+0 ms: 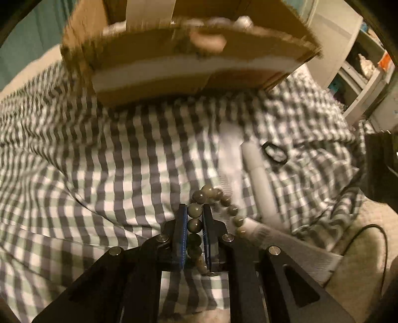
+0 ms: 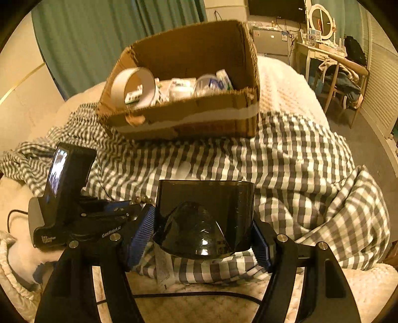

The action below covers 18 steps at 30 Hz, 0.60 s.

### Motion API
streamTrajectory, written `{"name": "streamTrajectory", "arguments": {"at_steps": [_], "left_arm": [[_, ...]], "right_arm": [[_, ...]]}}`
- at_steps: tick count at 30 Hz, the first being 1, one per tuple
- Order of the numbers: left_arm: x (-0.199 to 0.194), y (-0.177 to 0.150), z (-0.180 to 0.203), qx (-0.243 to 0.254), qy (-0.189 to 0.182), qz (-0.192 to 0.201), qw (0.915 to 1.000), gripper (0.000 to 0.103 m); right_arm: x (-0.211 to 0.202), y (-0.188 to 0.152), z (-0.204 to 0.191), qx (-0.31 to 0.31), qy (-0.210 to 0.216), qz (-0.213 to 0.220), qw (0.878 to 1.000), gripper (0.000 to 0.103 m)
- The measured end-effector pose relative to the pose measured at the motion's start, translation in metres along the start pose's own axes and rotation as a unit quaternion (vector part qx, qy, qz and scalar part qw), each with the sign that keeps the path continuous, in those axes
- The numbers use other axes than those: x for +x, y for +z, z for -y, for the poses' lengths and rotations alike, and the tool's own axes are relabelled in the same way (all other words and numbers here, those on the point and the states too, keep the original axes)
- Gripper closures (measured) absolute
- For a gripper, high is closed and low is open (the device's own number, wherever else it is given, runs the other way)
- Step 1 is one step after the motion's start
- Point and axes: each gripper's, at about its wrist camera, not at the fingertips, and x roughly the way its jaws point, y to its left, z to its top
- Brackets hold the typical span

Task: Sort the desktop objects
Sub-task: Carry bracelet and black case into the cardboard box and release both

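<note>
In the left wrist view my left gripper (image 1: 194, 211) is shut on a bracelet of grey-green beads (image 1: 219, 198); part of the strand runs between the blue pads and the rest loops out to the right. A white pen-like stick (image 1: 258, 179) and a small black ring (image 1: 274, 154) lie on the checked cloth (image 1: 99, 161) beyond. In the right wrist view my right gripper (image 2: 202, 223) is shut on a glossy black cup-shaped object (image 2: 206, 213), held wide between the pads. Ahead stands an open cardboard box (image 2: 184, 124) with a tape roll (image 2: 134, 84) and several small packets inside.
The left gripper's body (image 2: 74, 198) with its small screen shows at the left of the right wrist view. A black cable (image 2: 199, 295) runs over the pale bedding below. A dressing table with a round mirror (image 2: 321, 22) and a chair (image 2: 340, 74) stand far right.
</note>
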Motion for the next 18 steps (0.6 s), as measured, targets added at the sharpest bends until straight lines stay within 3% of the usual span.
{"name": "streamTrajectory", "arguments": {"at_steps": [7,13,18], "left_arm": [[-0.067,0.011,0.007,0.006,-0.008,0.092,0.9957,0.093],[-0.110,0.037,0.023,-0.002,-0.016,0.178,0.9838,0.093],[-0.144,0.051,0.024,-0.006,-0.022,0.226,0.9739,0.093]], "right_arm": [[-0.032,0.018,-0.005,-0.001,0.002,0.051,0.999,0.032],[-0.060,0.035,-0.011,-0.018,0.005,0.096,0.995,0.032],[-0.078,0.053,-0.020,-0.031,0.011,0.128,0.991,0.032]]}}
